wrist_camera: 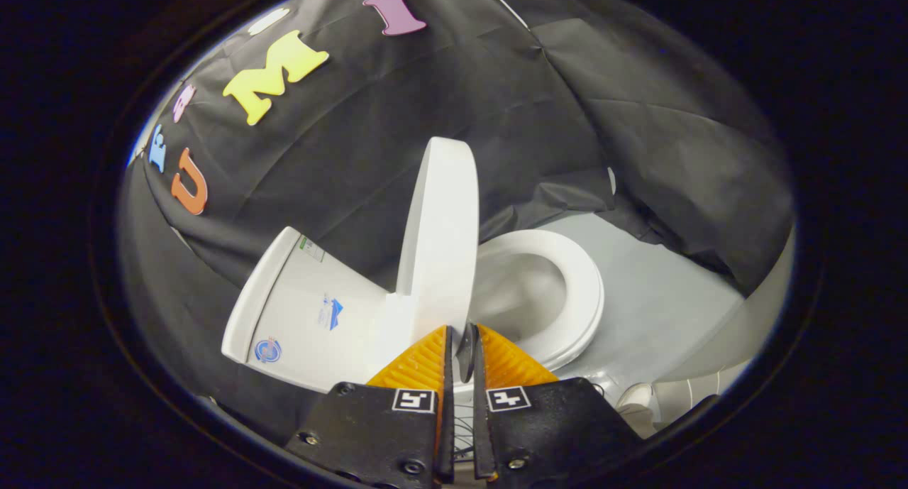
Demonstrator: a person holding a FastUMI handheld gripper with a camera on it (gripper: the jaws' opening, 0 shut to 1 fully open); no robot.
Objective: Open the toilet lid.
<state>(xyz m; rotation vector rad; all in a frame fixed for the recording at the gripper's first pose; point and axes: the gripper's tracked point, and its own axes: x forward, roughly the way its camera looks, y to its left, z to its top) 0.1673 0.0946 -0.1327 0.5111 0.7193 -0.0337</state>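
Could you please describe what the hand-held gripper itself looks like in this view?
The hand-held gripper has two orange fingers with ribbed, wedge-shaped outer faces, mounted on black blocks. Each block carries a small square black-and-white marker and visible screws.

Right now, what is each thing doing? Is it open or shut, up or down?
toilet lid: lifted up, standing nearly on end, its lower edge pinched between the fingers.
toilet seat: down, lying flat on the bowl.
toilet bowl: uncovered, inside showing.
tank: its cover closed, behind the raised lid.
gripper: fingers nearly together, pressing on the lid's edge from both sides.
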